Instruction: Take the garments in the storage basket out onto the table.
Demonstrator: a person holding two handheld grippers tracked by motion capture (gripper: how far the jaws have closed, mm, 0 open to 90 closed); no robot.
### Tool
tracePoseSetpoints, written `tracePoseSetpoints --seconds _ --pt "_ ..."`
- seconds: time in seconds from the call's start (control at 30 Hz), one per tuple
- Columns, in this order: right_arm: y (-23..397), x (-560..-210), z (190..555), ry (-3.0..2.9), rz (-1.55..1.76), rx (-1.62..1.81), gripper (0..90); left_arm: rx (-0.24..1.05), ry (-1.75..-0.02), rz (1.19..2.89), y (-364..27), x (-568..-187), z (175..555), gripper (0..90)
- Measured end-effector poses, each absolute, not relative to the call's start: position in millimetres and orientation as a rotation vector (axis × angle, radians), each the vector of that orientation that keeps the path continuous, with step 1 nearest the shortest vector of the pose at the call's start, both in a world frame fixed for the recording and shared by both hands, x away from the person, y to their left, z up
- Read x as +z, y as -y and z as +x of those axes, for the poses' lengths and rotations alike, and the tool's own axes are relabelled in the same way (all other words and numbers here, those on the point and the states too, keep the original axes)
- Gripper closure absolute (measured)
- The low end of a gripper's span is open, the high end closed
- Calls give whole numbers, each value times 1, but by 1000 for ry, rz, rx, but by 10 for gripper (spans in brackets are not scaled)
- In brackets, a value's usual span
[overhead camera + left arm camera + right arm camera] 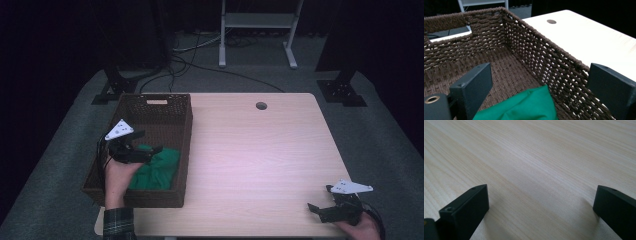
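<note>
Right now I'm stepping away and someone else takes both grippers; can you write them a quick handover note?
Left claw: open, holding nothing, over the near part of the brown woven basket.
Right claw: open, empty, low over the bare table at its near right corner.
Green cloth: bunched in the basket's near end, just under the left claw.
Done: cloth is in the basket.
Left: likely just pull the left claw clear.

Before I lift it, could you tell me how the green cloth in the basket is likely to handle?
The cloth lies in soft, rumpled folds, so it will probably droop and stretch out rather than hold shape. It looks light. The woven basket wall might snag it.
</note>
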State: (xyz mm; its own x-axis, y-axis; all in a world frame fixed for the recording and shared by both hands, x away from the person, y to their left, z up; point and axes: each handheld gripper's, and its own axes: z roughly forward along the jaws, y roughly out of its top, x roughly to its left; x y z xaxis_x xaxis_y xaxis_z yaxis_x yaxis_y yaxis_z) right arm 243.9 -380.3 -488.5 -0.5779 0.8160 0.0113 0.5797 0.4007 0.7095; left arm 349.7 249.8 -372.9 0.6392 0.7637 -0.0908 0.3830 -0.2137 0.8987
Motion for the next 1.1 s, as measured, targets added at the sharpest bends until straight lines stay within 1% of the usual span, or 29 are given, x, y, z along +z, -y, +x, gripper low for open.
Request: tracePoseSetpoints --seconds 0.43,0.67,0.87,1.1 --pt "380 -489 244 -2325 1209 975 0 477 -964 1856 -251 -377 350 53" --pt "380 -489 243 -2323 1210 975 0 501 -990 1936 -245 -381 350 53" --pt "380 -489 243 -2322 1210 974 0 482 -1002 1968 -243 -384 351 53" --pt "381 -489 243 -2320 1214 973 0 476 -1024 2045 -238 -388 353 52"
